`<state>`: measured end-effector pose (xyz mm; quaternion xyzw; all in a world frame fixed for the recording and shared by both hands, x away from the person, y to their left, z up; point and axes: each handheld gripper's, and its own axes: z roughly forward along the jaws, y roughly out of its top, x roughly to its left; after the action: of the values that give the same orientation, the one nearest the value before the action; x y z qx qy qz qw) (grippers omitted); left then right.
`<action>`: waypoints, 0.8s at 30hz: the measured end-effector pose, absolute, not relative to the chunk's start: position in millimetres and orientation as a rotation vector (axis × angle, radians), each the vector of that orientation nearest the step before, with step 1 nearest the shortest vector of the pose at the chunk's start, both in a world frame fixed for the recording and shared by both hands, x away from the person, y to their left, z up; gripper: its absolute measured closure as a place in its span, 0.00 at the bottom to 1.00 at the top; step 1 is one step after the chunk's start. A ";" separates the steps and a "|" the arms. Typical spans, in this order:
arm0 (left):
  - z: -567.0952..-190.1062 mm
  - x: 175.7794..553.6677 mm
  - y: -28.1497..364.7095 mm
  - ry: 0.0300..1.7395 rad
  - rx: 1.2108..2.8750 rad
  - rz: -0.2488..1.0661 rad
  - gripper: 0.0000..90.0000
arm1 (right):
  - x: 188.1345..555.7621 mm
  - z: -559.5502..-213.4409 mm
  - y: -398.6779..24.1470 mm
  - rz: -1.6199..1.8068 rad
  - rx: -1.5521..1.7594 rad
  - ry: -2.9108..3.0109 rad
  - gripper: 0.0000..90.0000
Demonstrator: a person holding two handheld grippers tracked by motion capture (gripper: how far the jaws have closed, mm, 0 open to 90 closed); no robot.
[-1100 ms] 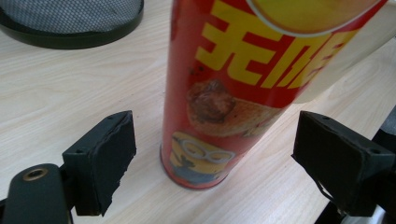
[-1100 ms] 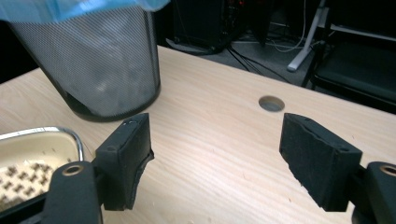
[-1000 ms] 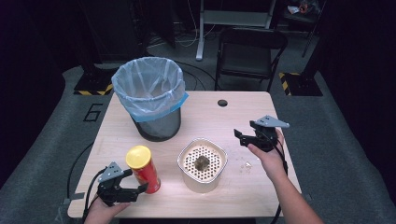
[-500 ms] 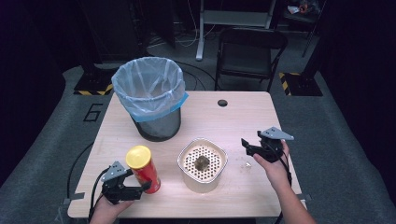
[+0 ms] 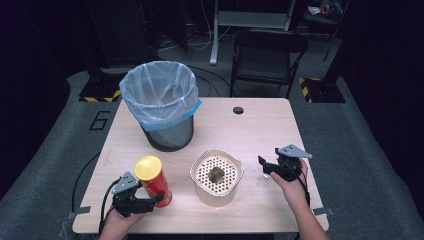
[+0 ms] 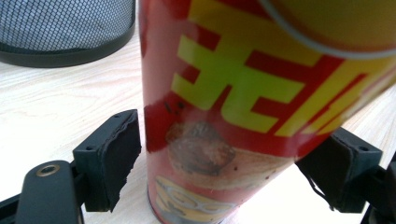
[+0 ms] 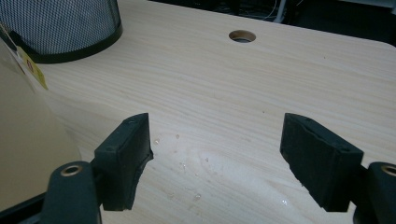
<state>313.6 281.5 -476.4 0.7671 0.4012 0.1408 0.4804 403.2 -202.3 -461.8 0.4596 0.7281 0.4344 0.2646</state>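
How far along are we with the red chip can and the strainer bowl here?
Early stage. Nothing looks binned yet: the red chip can with yellow lid stands on the wooden table. In hand: the left gripper has just been closing around the can, one pad apparently touching, a small gap at the other. The right gripper is open beside the cream strainer bowl. Left: lifting the can.

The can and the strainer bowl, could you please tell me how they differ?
The can is tall, narrow, red with a yellow lid; the strainer bowl is low, wide and cream. The can is closed; the bowl is open, with a dark lump inside. The can stands between the left gripper jaws; the bowl stands free. Both stand upright on the table.
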 end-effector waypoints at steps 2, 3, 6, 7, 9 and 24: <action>-476.4 313.6 281.3 0.972 1.881 0.347 0.21 | 402.7 -463.9 -203.3 1.176 1.244 1.962 0.27; -476.5 313.6 281.1 0.971 1.883 0.351 0.21 | 402.6 -464.5 -203.8 1.177 1.246 1.960 0.27; -476.5 313.7 281.2 0.963 1.889 0.362 0.22 | 402.2 -467.4 -205.0 1.188 1.260 1.963 0.27; -476.6 313.4 280.9 0.956 1.892 0.372 0.22 | 402.2 -468.7 -205.4 1.184 1.259 1.966 0.27; -475.9 312.8 280.7 0.946 1.905 0.385 0.23 | 402.0 -471.6 -205.2 1.181 1.262 1.976 0.27; -468.0 315.7 284.9 0.926 1.909 0.473 0.26 | 400.0 -485.7 -201.0 1.151 1.264 2.010 0.28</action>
<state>315.7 284.9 -468.0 0.7775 0.3770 0.1925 0.4651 400.0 -201.0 -485.7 0.4640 0.7377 0.4225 0.2490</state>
